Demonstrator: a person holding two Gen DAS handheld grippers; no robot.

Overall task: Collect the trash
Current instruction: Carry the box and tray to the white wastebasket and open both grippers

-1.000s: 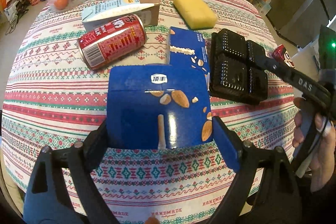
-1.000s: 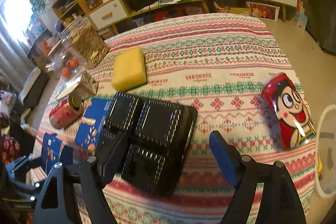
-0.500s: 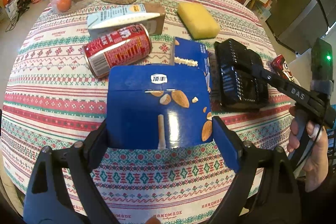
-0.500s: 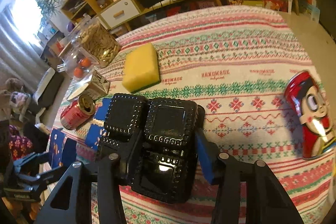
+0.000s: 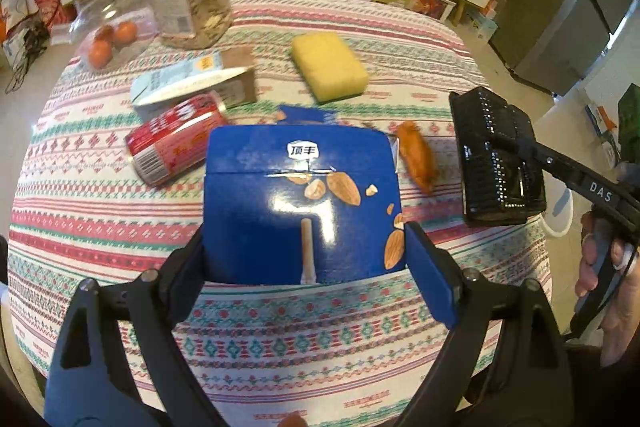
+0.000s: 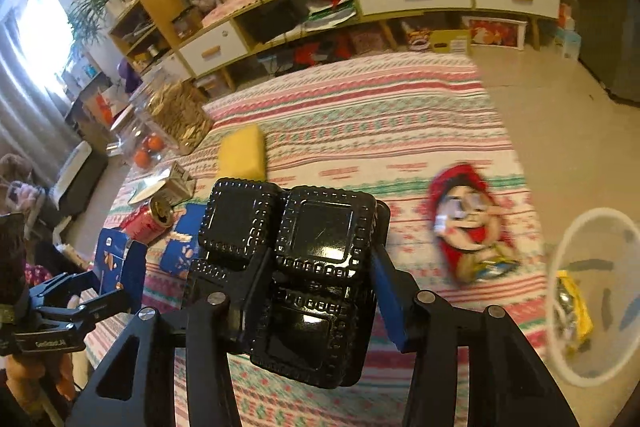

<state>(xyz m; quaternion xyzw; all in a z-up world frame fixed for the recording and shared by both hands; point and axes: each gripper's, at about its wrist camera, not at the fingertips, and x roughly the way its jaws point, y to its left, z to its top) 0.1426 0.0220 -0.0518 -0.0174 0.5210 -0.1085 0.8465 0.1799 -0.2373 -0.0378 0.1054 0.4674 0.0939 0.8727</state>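
My left tongs (image 5: 305,247) hold the blue box (image 5: 300,199) tight, up over the near edge of the bench (image 5: 100,219). My right tongs (image 6: 316,291) grip the black tray (image 6: 304,267). The white bin (image 6: 592,295) past the right edge has only a little trash. The red can (image 5: 176,143), milk carton (image 5: 192,83) and flat blue box (image 6: 184,243) still wait.

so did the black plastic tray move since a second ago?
Yes. In the left wrist view the black plastic tray, clamped in the right hand-held gripper, has been lifted and carried right, away from the yellow sponge, uncovering an orange wrapper.
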